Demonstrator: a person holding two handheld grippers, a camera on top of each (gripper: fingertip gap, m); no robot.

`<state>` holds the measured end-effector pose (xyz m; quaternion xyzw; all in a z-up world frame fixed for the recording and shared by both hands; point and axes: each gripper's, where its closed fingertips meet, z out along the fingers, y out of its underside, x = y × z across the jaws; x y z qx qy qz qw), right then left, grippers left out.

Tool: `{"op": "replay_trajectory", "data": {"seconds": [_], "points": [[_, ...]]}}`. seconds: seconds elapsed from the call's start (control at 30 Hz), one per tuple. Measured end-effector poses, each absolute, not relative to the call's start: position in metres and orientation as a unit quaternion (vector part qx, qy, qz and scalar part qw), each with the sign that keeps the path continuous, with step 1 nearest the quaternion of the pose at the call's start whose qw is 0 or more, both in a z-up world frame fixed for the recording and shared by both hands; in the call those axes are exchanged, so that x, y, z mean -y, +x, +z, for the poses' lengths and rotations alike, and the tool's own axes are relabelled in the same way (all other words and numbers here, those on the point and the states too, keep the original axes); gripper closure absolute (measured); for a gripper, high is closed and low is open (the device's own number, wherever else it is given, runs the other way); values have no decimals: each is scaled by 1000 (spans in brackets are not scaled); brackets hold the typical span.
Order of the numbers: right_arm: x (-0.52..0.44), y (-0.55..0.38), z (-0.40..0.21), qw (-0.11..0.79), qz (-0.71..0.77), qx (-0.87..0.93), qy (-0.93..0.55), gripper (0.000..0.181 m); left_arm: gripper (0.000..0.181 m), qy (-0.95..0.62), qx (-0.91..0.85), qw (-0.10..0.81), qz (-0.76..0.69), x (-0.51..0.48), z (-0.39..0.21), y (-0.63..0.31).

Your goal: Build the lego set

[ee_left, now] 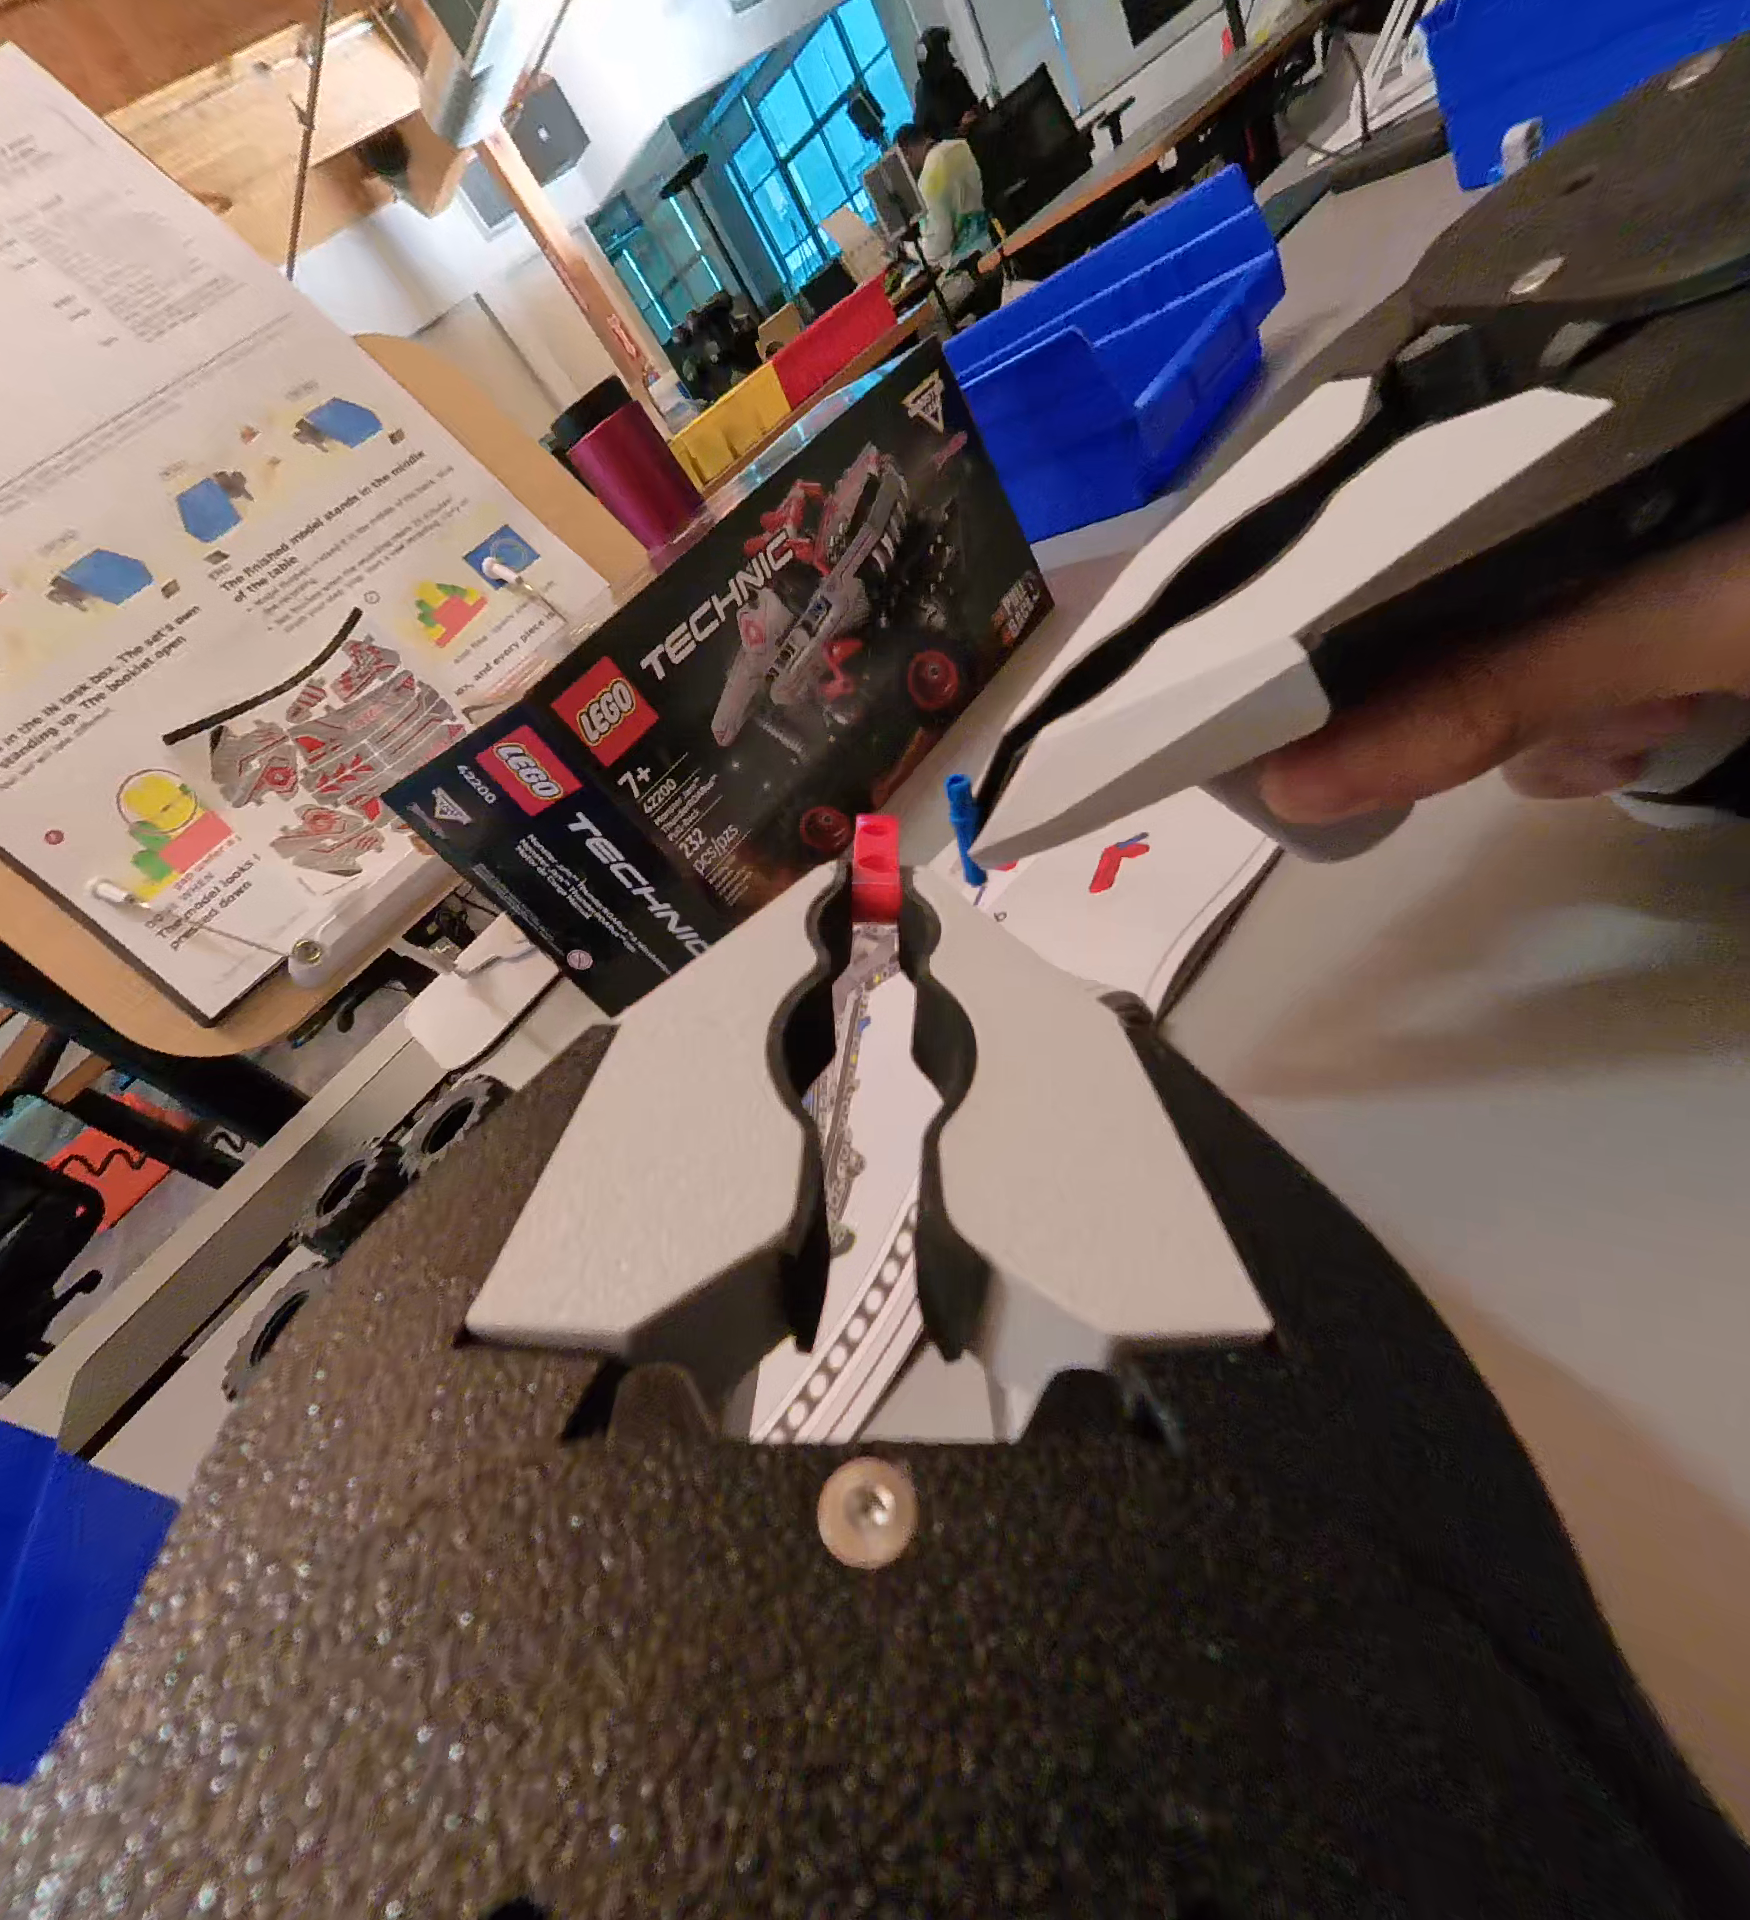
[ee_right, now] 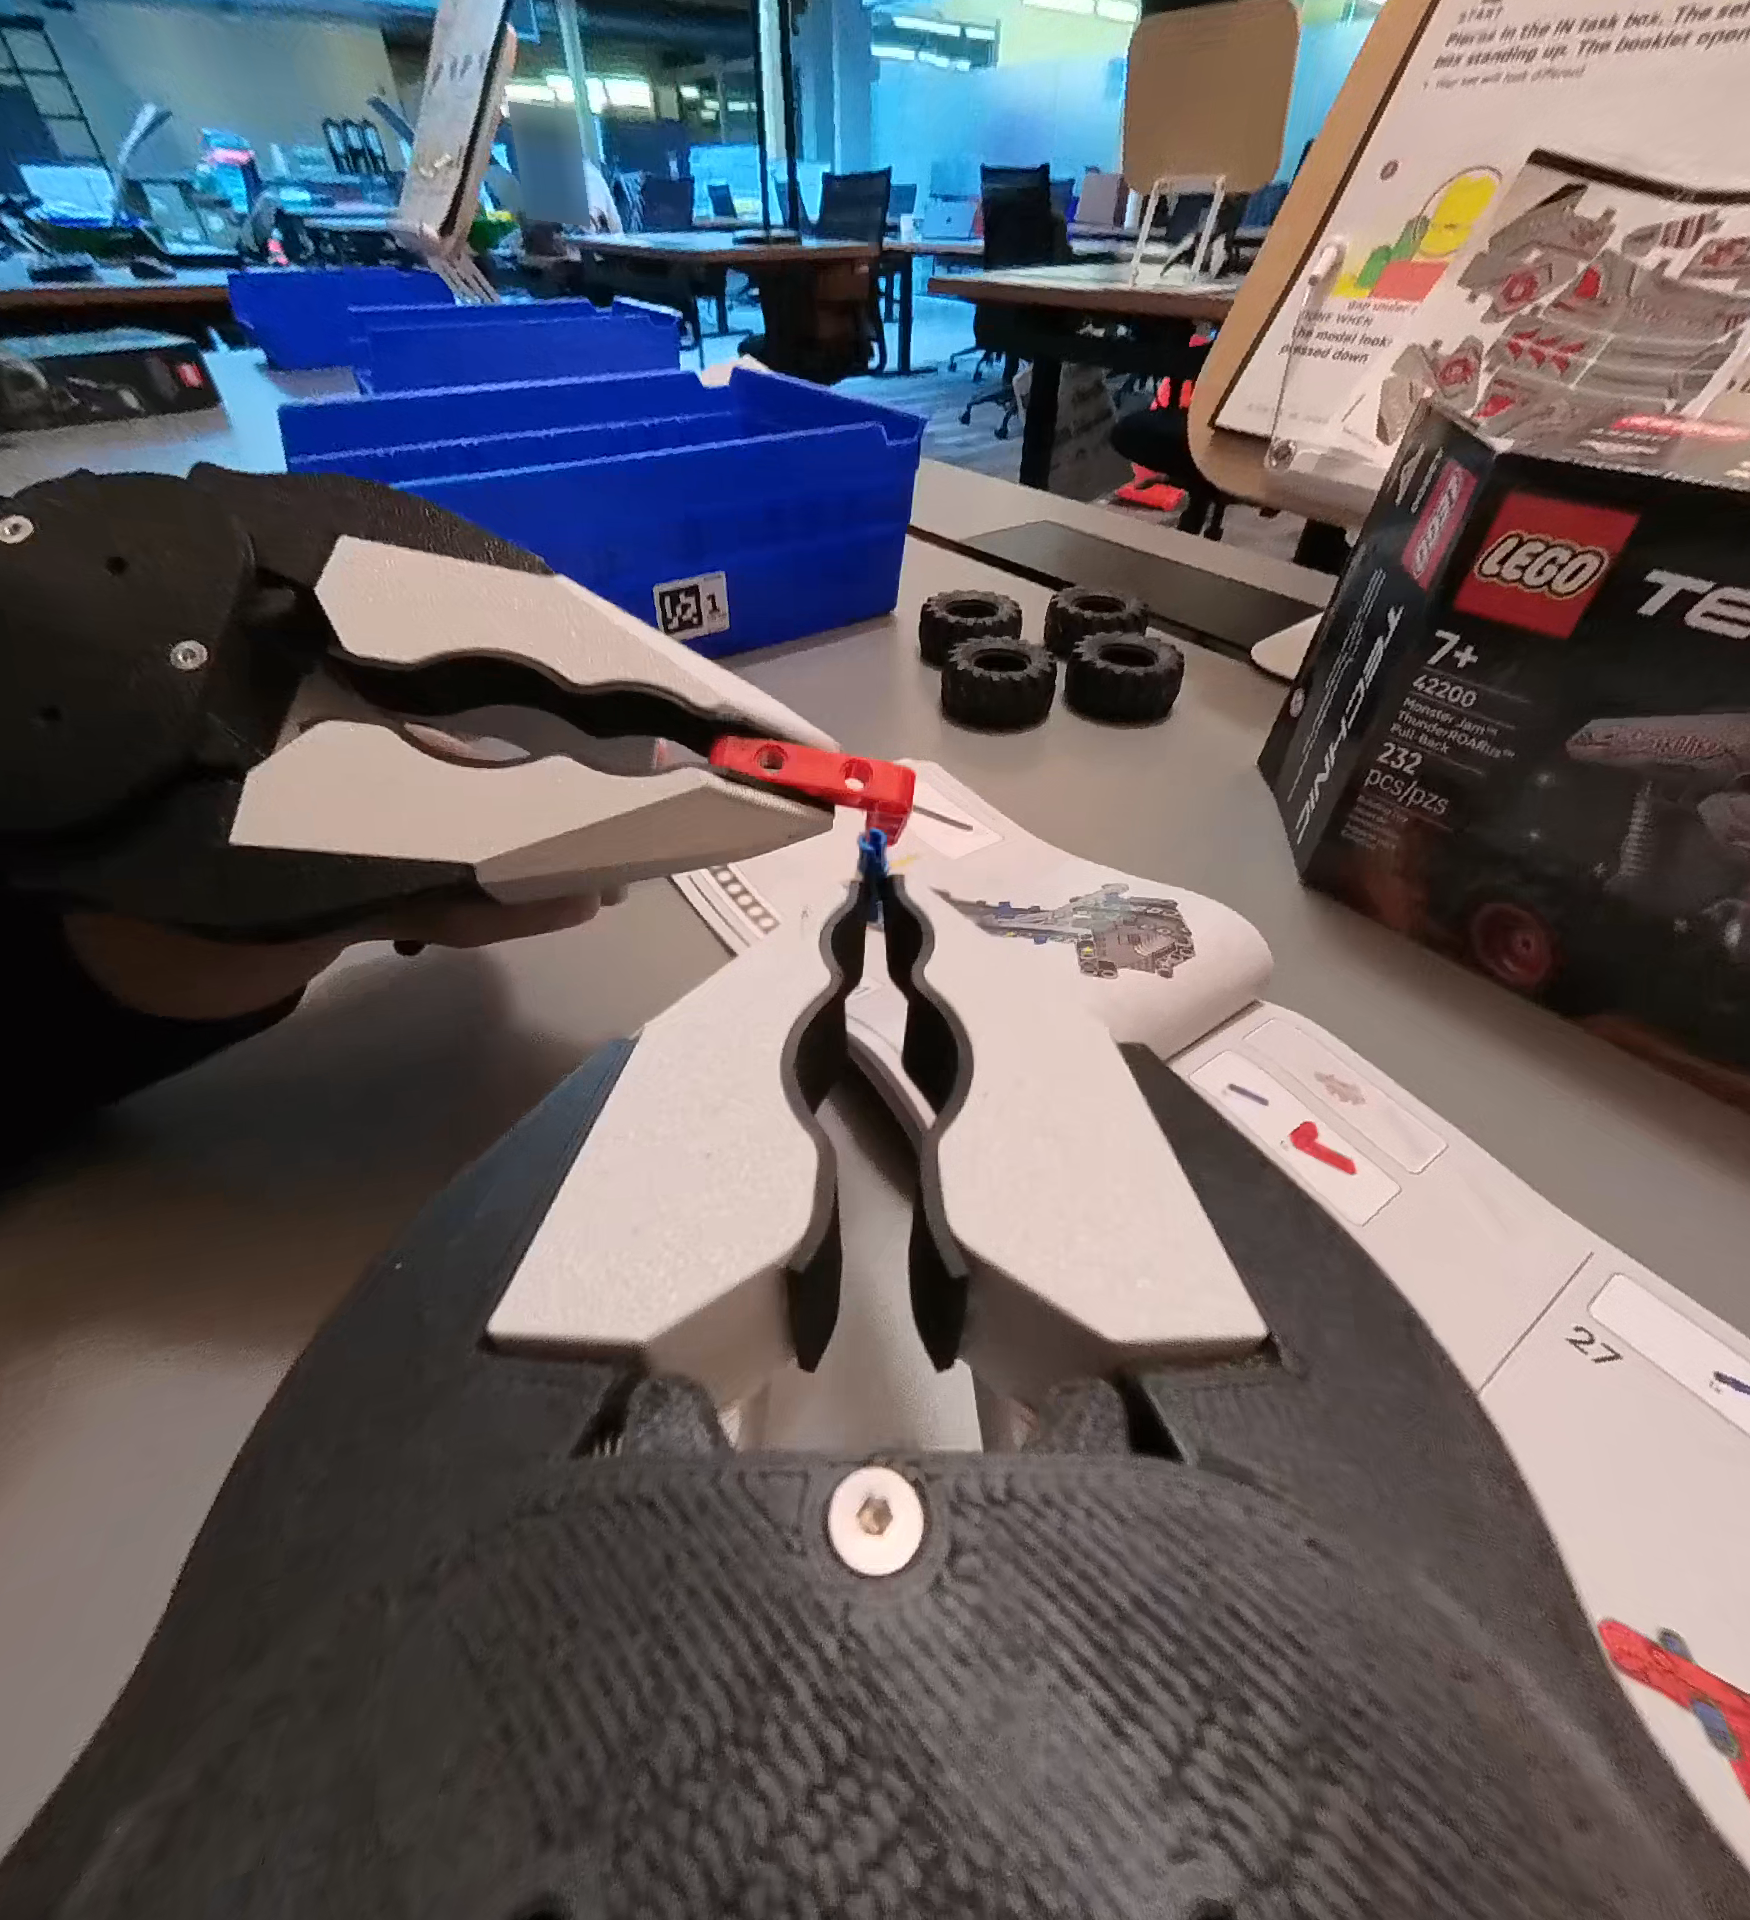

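Pinching a red Technic beam [ee_right: 814, 774] at its tips, left gripper [ee_right: 809, 795] holds it in the air above the open instruction booklet [ee_right: 1141, 935]; right gripper [ee_right: 876, 888] is clamped on a small blue pin [ee_right: 873, 847], just under the beam's outer end, contact unclear. Four black tyres [ee_right: 1053, 665] sit grouped on the grey tabletop [ee_right: 331, 1195] past the booklet, blue bins [ee_right: 642, 488] behind them. Set box [ee_right: 1577, 727] stands right of the booklet, near the grippers; a tilted board with an instruction sheet and bagged sticker sheet [ee_right: 1619, 281] rises behind it. Open office, desks and chairs behind.
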<state>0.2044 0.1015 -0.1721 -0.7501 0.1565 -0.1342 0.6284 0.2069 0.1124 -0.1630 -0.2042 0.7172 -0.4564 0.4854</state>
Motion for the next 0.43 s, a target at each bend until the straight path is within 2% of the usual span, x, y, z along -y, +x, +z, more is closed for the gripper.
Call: {"op": "replay_trajectory", "data": {"seconds": [0.13, 0.3, 0.43], "points": [[-103, 201, -198, 562, -133, -137, -805, 180, 176, -206, -717, 492, -448, -117, -163, 209], [-86, 171, -236, 425, -17, -103, -899, 179, 176, -189, -736, 486, -432, -119, -168, 207], [-50, 155, -237, 316, -25, -75, -945, 180, 176, -176, -768, 423, -448, -114, -171, 198]]}}
